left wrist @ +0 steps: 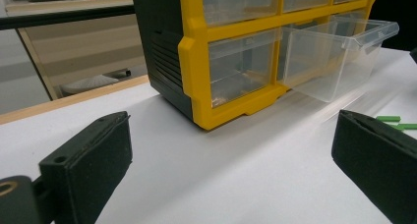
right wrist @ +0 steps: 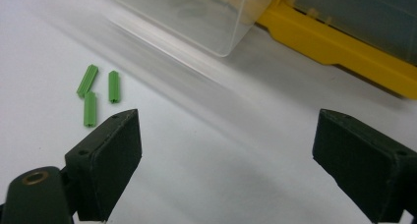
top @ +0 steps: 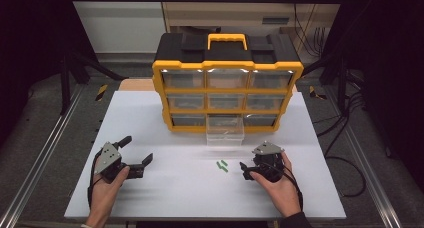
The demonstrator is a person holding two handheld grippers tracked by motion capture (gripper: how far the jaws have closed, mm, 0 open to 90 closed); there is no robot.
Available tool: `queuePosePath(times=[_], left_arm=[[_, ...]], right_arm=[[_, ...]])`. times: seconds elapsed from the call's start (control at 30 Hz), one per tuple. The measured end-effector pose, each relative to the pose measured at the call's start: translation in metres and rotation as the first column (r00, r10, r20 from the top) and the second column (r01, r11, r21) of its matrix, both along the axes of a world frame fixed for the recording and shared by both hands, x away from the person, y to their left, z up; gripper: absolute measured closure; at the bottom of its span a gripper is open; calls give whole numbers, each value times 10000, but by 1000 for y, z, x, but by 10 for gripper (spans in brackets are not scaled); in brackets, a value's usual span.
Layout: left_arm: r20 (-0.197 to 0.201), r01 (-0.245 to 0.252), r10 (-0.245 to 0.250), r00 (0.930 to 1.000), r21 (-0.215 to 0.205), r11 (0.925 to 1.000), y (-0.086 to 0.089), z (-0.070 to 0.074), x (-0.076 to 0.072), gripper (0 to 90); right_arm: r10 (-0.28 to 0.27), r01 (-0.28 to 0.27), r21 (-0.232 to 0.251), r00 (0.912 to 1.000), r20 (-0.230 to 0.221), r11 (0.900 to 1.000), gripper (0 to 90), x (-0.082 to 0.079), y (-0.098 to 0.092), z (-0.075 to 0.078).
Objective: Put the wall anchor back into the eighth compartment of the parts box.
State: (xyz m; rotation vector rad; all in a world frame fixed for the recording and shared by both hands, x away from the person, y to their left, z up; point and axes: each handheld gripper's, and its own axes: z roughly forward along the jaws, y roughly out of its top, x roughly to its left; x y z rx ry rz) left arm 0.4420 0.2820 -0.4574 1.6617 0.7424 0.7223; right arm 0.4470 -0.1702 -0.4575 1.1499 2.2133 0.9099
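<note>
Three small green ribbed plugs [right wrist: 96, 94] lie flat, clustered close on the white desk [top: 165, 188], just before the pulled-out clear drawer [top: 225, 134], empty.

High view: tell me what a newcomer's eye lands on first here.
The yellow and black drawer cabinet at the back of the white table catches the eye first, with its clear drawer in the bottom row's middle pulled out. Next come the small green plugs lying loose in front of that drawer, between the left gripper and the right gripper, both with jaws apart and empty.
</note>
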Motion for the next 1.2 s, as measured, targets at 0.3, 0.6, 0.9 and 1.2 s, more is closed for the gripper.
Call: queuePosePath(times=[0.3, 0.6, 0.9, 1.2], left_arm=[[72, -173, 175, 9998, -358, 9992, 4, 2, 0, 12], [172, -99, 108, 9998, -516, 9986, 5, 3, -1, 11], [166, -112, 121, 9998, -505, 9987, 5, 3, -2, 12], [93, -177, 181, 9998, -413, 9990, 5, 2, -3, 12]], right_arm=[[216, -215, 90, 9998, -41, 9997, 135, -4, 12, -1], [547, -546, 55, 9984, -123, 9985, 180, -5, 28, -5], [583, -578, 139, 9974, -426, 9982, 250, -3, 35, 0], [813, -821, -54, 9925, -913, 9966, 322, -1, 37, 5]])
